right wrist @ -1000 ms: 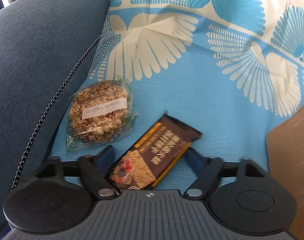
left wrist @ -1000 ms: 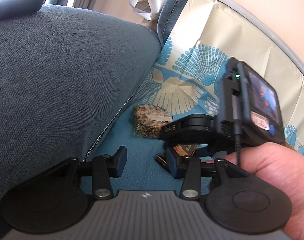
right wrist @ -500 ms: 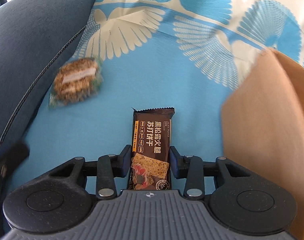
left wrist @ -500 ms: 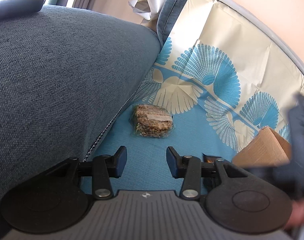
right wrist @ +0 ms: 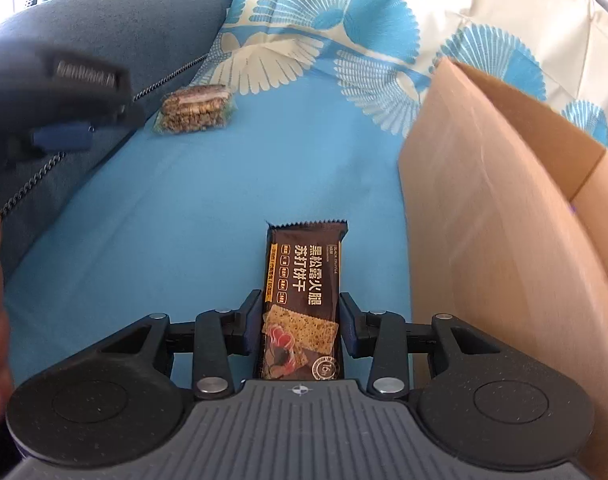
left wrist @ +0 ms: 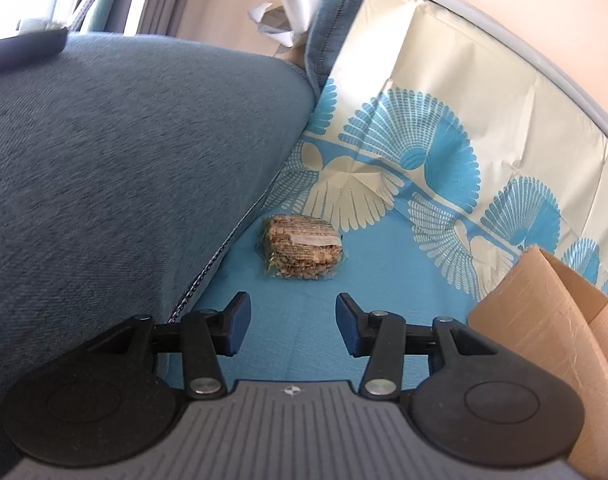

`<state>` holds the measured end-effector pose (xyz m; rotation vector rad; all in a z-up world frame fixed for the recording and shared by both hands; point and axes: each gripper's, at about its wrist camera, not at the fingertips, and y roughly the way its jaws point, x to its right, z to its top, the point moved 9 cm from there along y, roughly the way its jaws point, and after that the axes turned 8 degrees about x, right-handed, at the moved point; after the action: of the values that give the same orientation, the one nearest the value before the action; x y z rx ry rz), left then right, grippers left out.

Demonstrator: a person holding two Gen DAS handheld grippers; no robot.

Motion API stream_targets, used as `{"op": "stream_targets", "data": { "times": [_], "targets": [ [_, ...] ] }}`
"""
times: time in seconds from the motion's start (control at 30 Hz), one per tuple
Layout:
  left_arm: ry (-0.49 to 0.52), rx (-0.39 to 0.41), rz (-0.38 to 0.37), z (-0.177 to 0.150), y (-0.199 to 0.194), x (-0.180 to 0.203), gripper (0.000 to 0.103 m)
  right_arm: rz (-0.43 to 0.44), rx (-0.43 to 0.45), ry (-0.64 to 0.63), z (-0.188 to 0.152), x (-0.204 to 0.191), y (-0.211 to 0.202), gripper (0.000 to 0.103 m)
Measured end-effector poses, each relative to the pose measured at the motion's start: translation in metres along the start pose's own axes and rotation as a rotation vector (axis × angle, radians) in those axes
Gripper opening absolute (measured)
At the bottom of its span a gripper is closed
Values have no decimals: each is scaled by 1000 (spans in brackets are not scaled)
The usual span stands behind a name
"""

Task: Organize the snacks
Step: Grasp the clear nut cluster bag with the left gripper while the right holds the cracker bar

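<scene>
**Cracker bar lifted, box now close**

The cracker bar (right wrist: 304,300) has been lifted off the blue cloth (right wrist: 175,216) and is being pinched by the right gripper (right wrist: 299,326) beside the cardboard box (right wrist: 492,208). The left gripper (left wrist: 289,322) is being held open before the oat cake (left wrist: 301,246). Next, the bar is probably being dropped in.

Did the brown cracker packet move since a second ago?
Yes. The cracker packet, gripped by the right gripper, was beside the clear-wrapped crunchy snack; now it is away from it, close to the cardboard box.
</scene>
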<state>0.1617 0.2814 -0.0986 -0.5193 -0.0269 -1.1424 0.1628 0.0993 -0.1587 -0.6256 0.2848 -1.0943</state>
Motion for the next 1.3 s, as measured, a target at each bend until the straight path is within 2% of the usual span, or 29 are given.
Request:
{"op": "stream_targets", "data": {
  "times": [0.07, 0.1, 0.23, 0.3, 0.37, 0.47, 0.53, 0.57, 0.67, 0.83, 1.13, 1.2, 1.23, 1.3],
  "targets": [
    [37, 8, -5, 0, 2, 6, 54, 13, 13, -11, -3, 1, -2, 54],
    [57, 10, -5, -1, 4, 9, 55, 25, 22, -13, -3, 1, -4, 55],
    [107, 3, 9, -6, 19, 19, 59, 57, 45, -1, -8, 1, -7, 53],
    [128, 1, 20, -8, 29, 23, 63, 76, 60, 3, -9, 0, -9, 48],
    [135, 11, 33, -8, 41, 25, 72, 88, 76, 9, -9, 1, -11, 42],
    [113, 31, 41, -6, 62, 30, 87, 89, 97, -13, -10, 0, -18, 41],
    [110, 20, 46, -8, 79, 34, 89, 95, 102, -18, -13, 0, -22, 41],
    [113, 16, 58, -8, 88, 36, 93, 97, 104, -18, -12, -1, -23, 41],
    [112, 21, 124, -5, 108, 35, 102, 102, 103, -8, -11, 0, -23, 41],
    [107, -64, 190, -9, 136, 30, 102, 109, 91, 23, -10, 0, -19, 41],
    [75, -79, 210, -5, 162, 31, 102, 108, 100, 29, -10, 0, -14, 41],
    [74, -72, 217, -4, 162, 30, 96, 108, 106, 24, -12, 0, -15, 41],
    [79, -68, 225, -4, 161, 29, 87, 106, 108, 21, -12, -1, -15, 41],
    [80, -57, 229, -1, 158, 27, 86, 103, 112, 16, -13, -2, -16, 41]
  ]
}}
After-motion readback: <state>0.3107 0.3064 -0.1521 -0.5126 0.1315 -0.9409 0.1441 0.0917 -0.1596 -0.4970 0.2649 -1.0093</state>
